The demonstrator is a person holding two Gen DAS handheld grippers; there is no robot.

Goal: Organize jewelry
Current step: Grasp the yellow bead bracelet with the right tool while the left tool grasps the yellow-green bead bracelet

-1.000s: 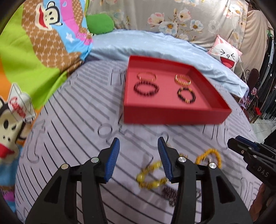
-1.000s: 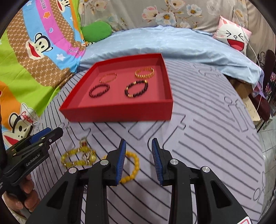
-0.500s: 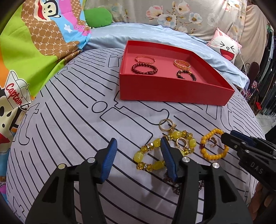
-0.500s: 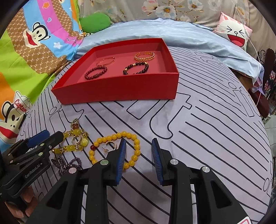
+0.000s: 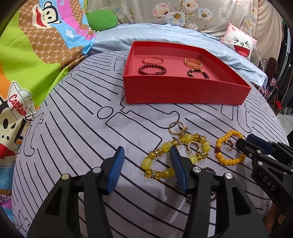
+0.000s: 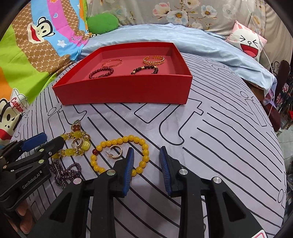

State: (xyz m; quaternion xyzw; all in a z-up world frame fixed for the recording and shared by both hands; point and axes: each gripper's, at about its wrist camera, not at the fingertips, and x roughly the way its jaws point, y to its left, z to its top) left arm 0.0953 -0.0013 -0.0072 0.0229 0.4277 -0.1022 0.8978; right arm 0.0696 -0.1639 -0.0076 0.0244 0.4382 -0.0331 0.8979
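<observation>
Left wrist view: left gripper (image 5: 146, 161) half open over a grey line-patterned bedsheet (image 5: 77, 131), nothing held, yellow glass-bead bracelet (image 5: 175, 155) just beside its right pad; red tray (image 5: 183, 91) beyond, four bracelets inside; cartoon blanket (image 5: 36, 55) to the left. Right wrist view: right gripper (image 6: 146, 163) narrowly open and closing, empty, amber bead bracelet (image 6: 120, 155) under its left pad; floral curtain (image 6: 183, 11) behind.
</observation>
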